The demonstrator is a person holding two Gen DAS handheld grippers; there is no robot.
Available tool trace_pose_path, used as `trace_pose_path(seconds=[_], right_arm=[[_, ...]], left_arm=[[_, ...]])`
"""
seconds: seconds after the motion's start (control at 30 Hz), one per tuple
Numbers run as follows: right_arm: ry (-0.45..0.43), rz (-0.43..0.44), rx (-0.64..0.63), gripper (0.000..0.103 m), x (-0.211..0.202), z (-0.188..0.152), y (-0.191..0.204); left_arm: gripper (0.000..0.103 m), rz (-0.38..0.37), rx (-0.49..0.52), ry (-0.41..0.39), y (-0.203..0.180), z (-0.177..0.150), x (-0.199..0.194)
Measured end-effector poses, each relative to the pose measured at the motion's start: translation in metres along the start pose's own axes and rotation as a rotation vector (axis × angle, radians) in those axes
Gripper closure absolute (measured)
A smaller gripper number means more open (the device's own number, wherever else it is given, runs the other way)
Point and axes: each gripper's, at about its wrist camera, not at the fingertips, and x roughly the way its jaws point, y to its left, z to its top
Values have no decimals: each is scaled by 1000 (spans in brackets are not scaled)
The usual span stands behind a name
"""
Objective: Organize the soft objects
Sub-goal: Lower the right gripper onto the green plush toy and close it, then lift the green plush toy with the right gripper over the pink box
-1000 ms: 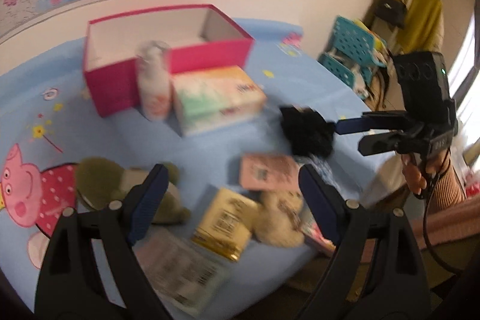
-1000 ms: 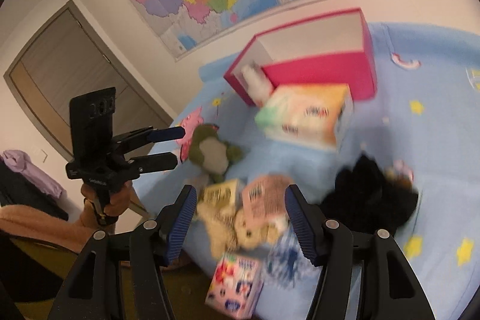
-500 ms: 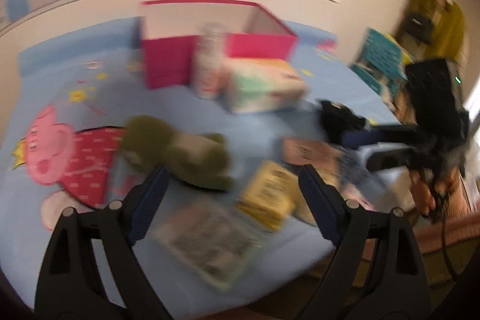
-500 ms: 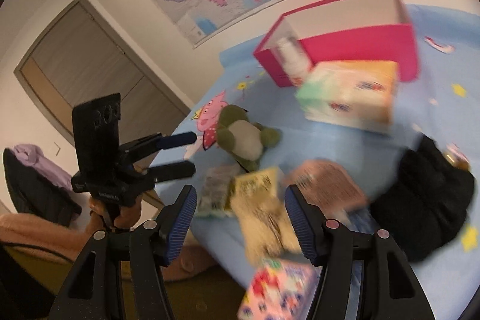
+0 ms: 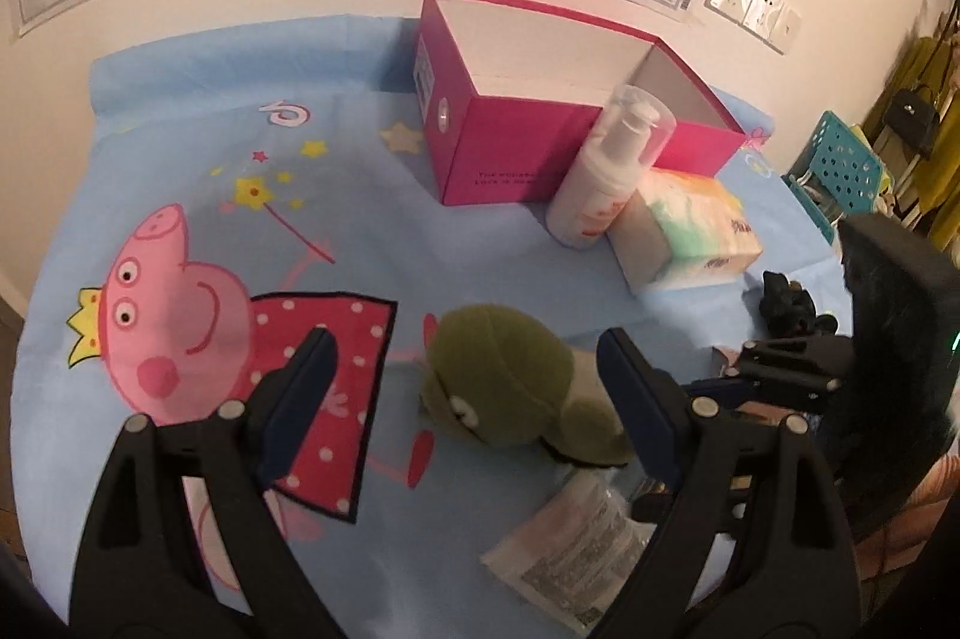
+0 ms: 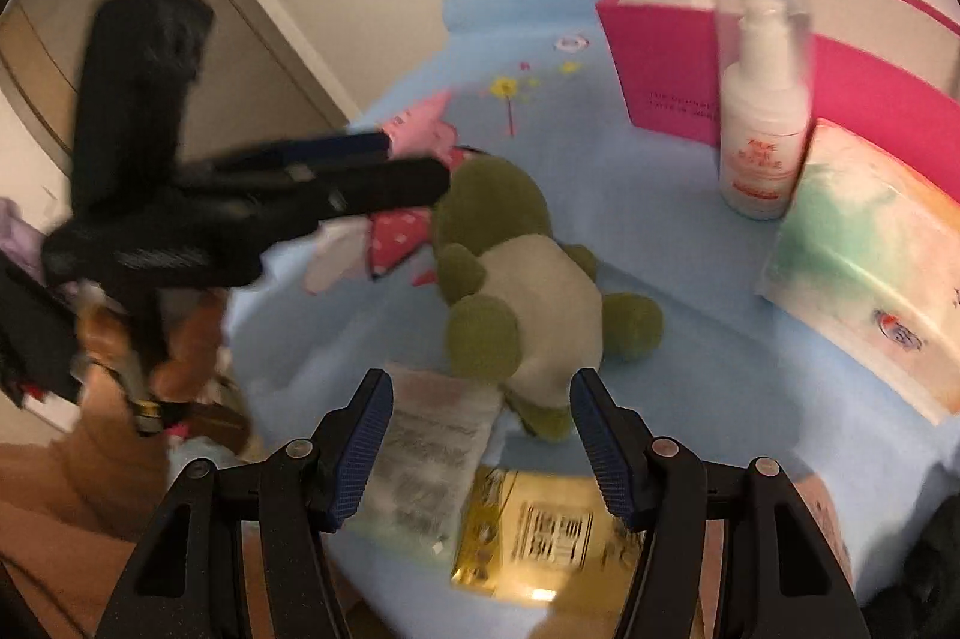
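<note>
Both hand-held grippers, left [image 5: 465,375] and right [image 6: 480,420], gape wide near the green plush [image 5: 510,387]; its legs hide behind a finger.

plush toys: one, a green turtle-ish guy [image 5: 504,369] lying belly-up
boxes: one pink open box [image 5: 564,111]
pump bottles: one white one [image 5: 606,177] with a clear cap
tissue packs: one [image 5: 690,231], pastel wrapper
flat packets: two, a clear-ish one [image 6: 432,453] and a gold one [image 6: 540,537]
black fuzzy things: one [image 5: 786,309], too small to tell what it is
grippers: two, a left one [image 5: 468,387] and a right one [image 6: 480,429], both spread wide, nothing in them
cartoon pigs on the sheet: one [image 5: 174,303]
</note>
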Motion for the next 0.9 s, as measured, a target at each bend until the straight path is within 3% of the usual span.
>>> trace_pose_path(seconds=[0.03,0.1,0.47,0.73,0.9], right_arm=[[4,-27,-4,40,3,-1,-1],[-12,-42,20,55,4,1,-8],[-96,98,222,60,-30,4,-79],[-122,123,247,60,-38,-2,-92],[-119,105,241,58,-35,4,-85]], left_arm=[[14,-2,0,3,1,1,3],[14,-11,0,8,3,2,7],[14,-155,28,65,8,5,31],[14,-281,105,140,-15,-1,53],[14,-269,109,179,-21,-13,60]])
